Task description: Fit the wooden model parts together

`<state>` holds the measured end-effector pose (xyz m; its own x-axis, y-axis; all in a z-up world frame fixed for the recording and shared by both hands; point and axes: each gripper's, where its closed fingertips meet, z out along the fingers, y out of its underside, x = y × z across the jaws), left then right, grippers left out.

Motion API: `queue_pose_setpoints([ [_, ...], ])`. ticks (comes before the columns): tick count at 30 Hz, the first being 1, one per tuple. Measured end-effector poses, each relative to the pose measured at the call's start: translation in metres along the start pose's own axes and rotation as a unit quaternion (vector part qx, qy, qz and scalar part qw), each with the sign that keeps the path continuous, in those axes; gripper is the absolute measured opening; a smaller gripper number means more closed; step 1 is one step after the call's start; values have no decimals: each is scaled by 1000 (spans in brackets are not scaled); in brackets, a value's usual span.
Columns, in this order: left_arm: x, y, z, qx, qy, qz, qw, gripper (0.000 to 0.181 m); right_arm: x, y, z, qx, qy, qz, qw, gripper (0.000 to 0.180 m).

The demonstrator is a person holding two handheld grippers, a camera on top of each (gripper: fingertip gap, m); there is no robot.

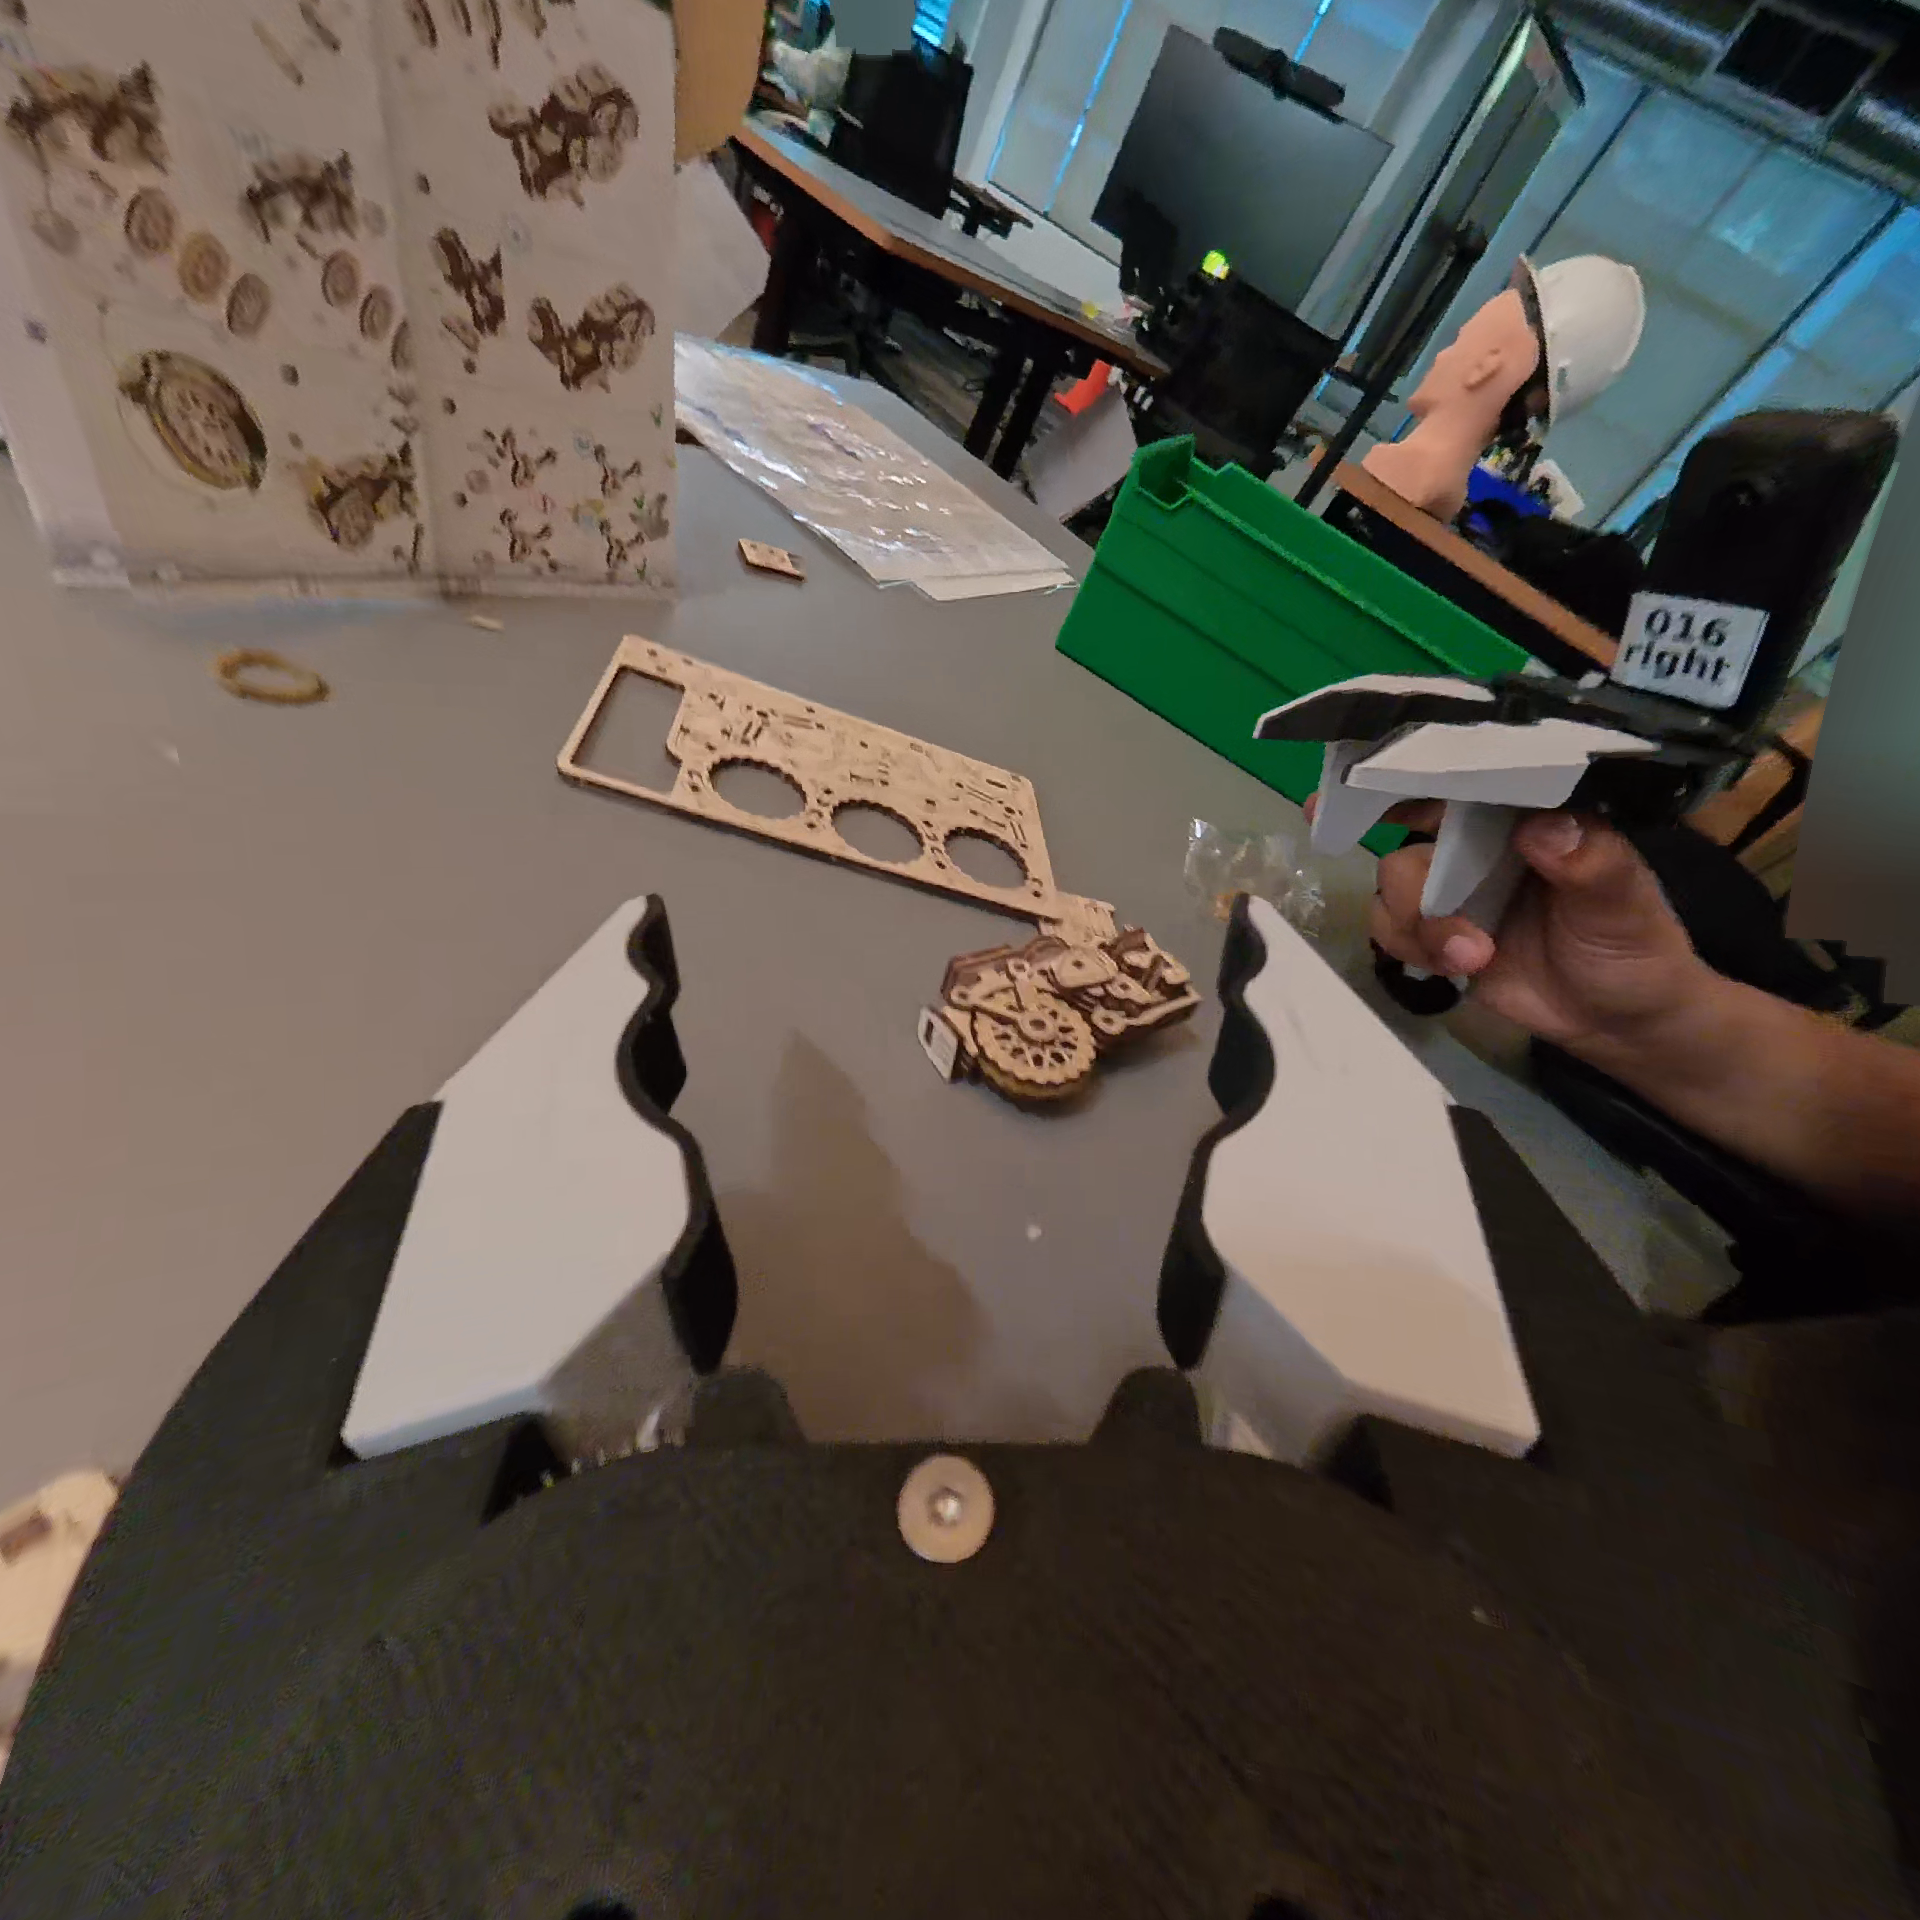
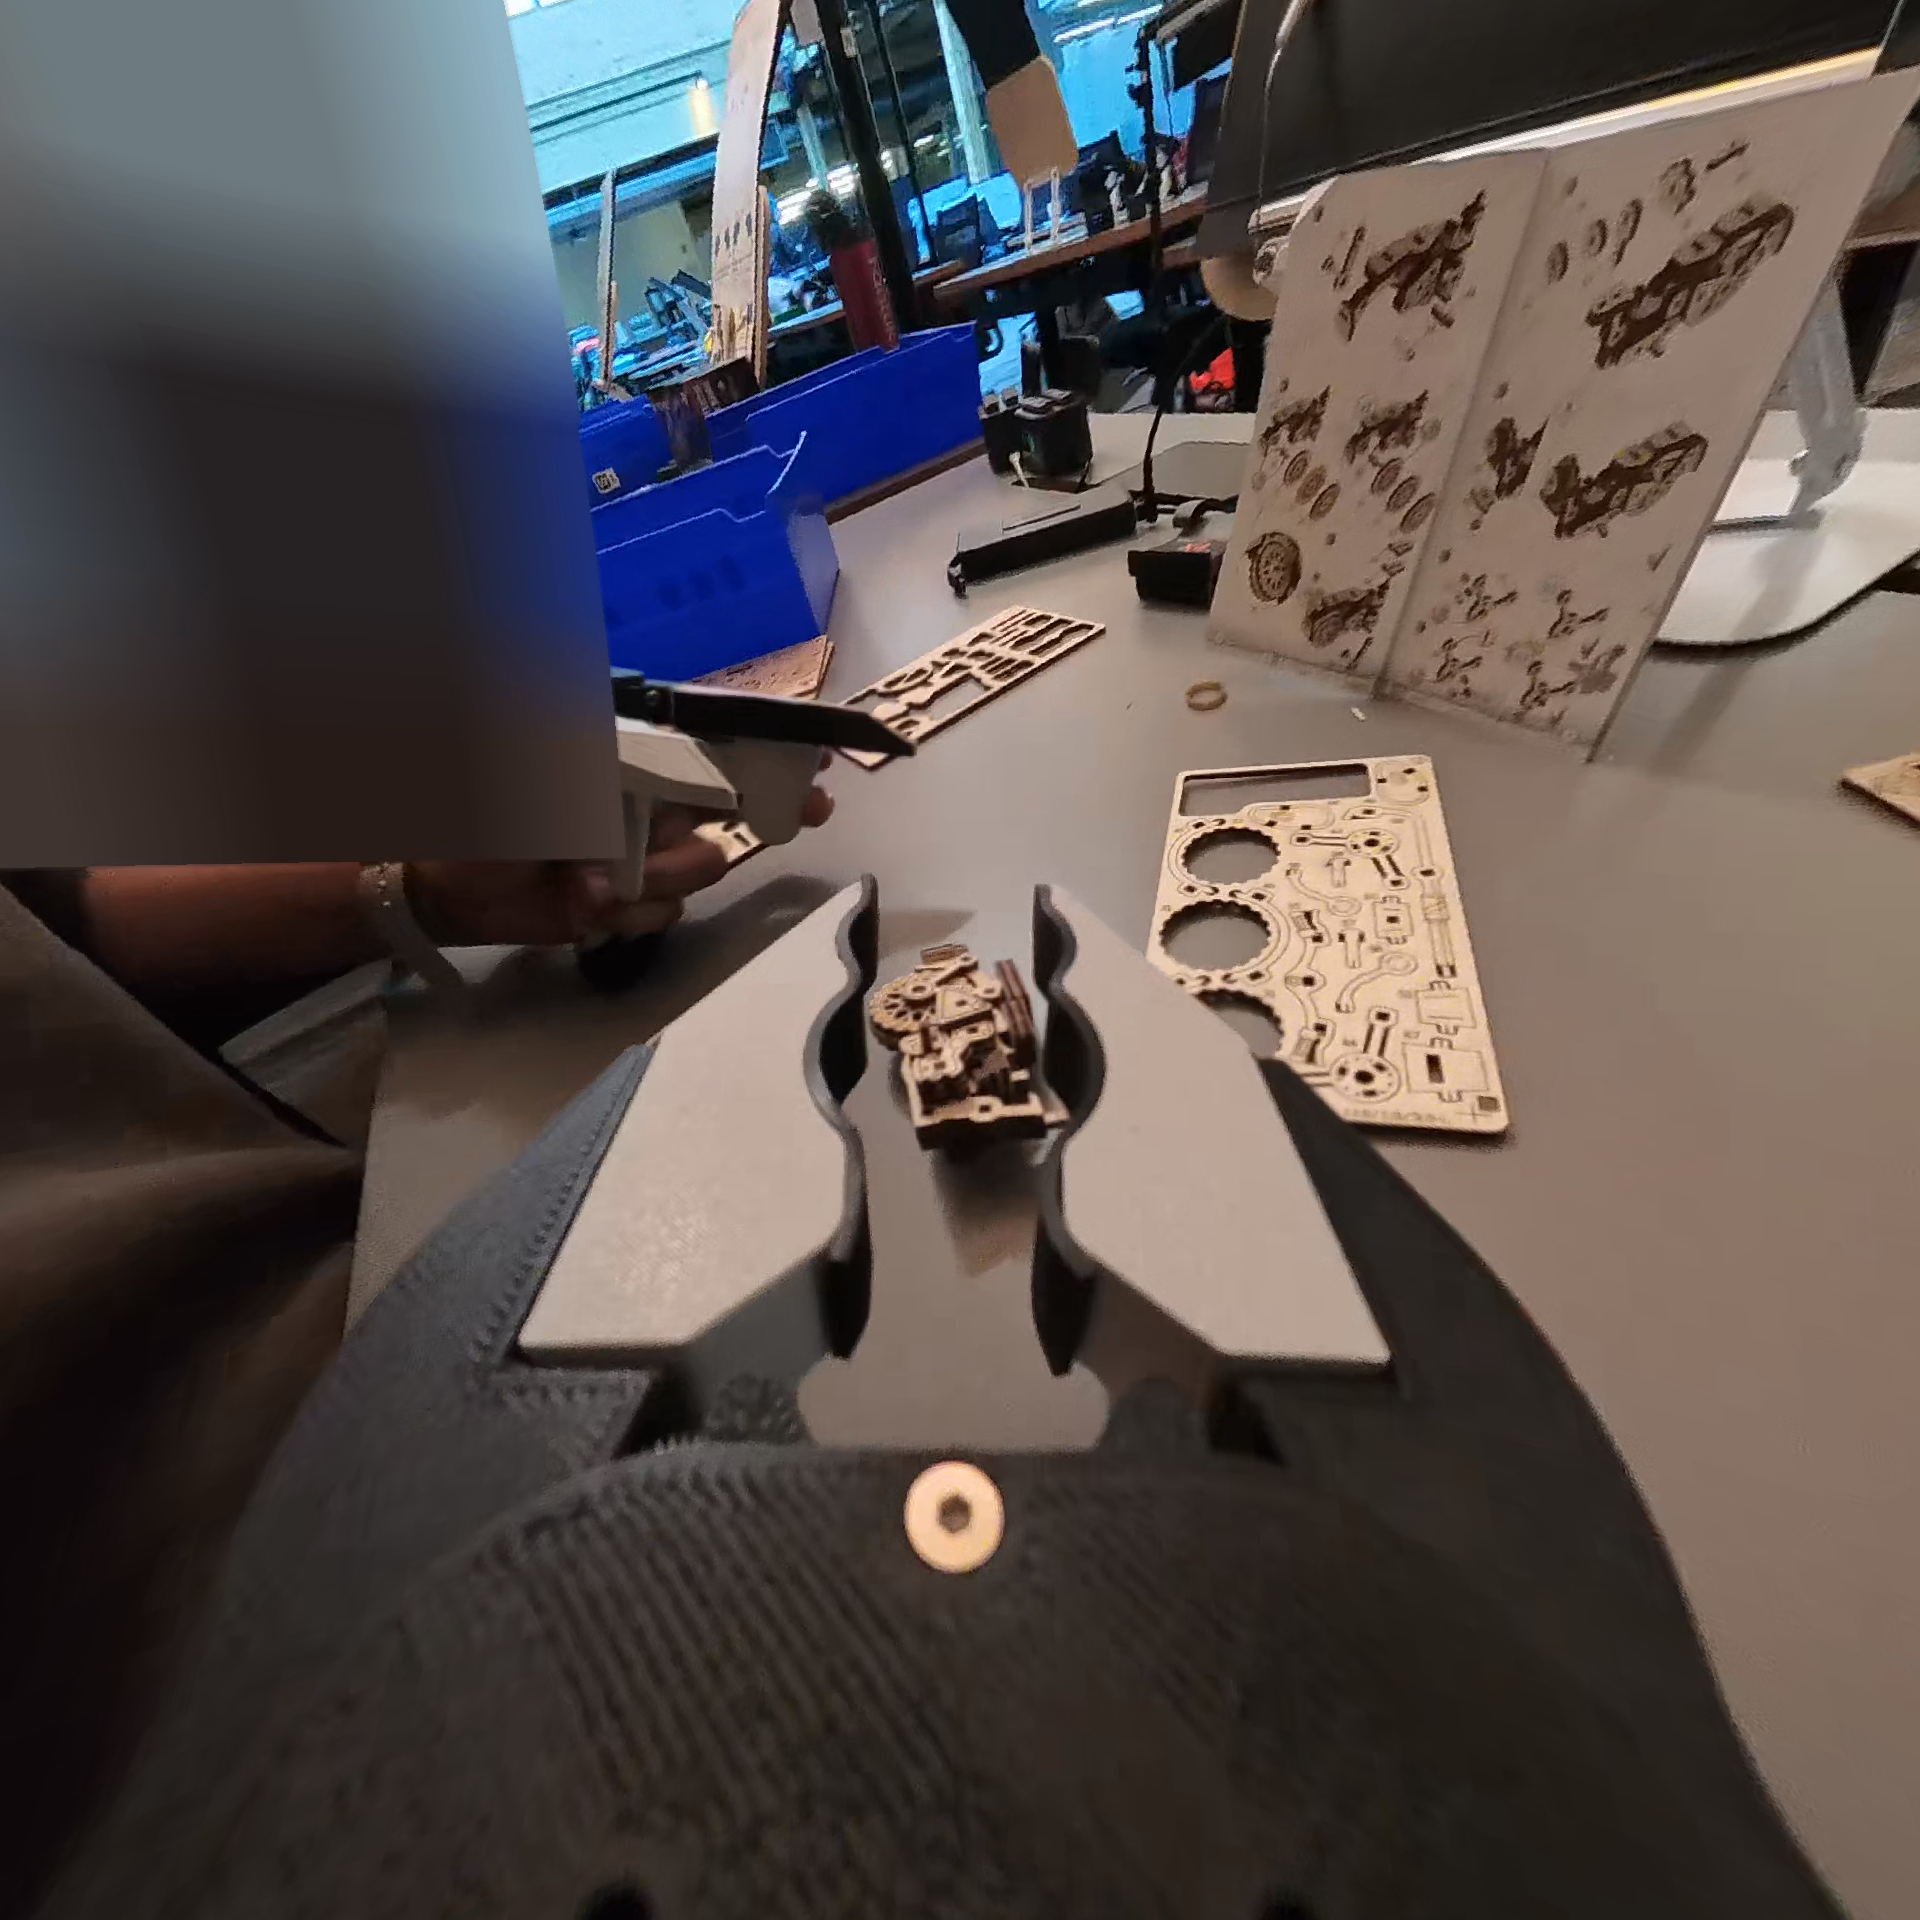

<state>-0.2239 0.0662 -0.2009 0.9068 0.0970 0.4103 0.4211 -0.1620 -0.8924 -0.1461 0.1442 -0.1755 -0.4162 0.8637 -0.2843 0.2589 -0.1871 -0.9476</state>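
Observation:
A small, partly built wooden model (image 1: 1060, 1013) with a gear wheel lies on the grey table (image 1: 312, 935). Just behind it lies a flat wooden parts sheet (image 1: 821, 790) with three round cut-outs. My left gripper (image 1: 945, 925) is open wide and empty, with the model just ahead, nearer its right finger. My right gripper (image 1: 1309, 748) hovers above the table to the model's right, held by a hand. In the right wrist view my right gripper (image 2: 954, 904) is open and empty, and the model (image 2: 966, 1049) shows through its gap beside the sheet (image 2: 1340, 956). The left gripper (image 2: 790, 727) shows at the left.
A folded instruction sheet (image 1: 343, 301) stands at the back. A green bin (image 1: 1247, 644) sits at the right and blue bins (image 2: 707, 561) at the far left. A wooden ring (image 1: 272, 675), a second parts sheet (image 2: 987, 665), a plastic bag (image 1: 852, 468) and a clear wrapper (image 1: 1247, 873) lie about.

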Motion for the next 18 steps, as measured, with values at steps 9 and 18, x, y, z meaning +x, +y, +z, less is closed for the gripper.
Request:
queue_pose_setpoints([
  [9, 15, -2, 28, -23, 2, 118, 993, 106, 8, -16, 5, -5, -14, -31, 999, 31],
  [18, 23, 2, 15, -14, 16, 111, 994, 92, -4, 4, 13, -44, -7, -40, 998, 38],
])
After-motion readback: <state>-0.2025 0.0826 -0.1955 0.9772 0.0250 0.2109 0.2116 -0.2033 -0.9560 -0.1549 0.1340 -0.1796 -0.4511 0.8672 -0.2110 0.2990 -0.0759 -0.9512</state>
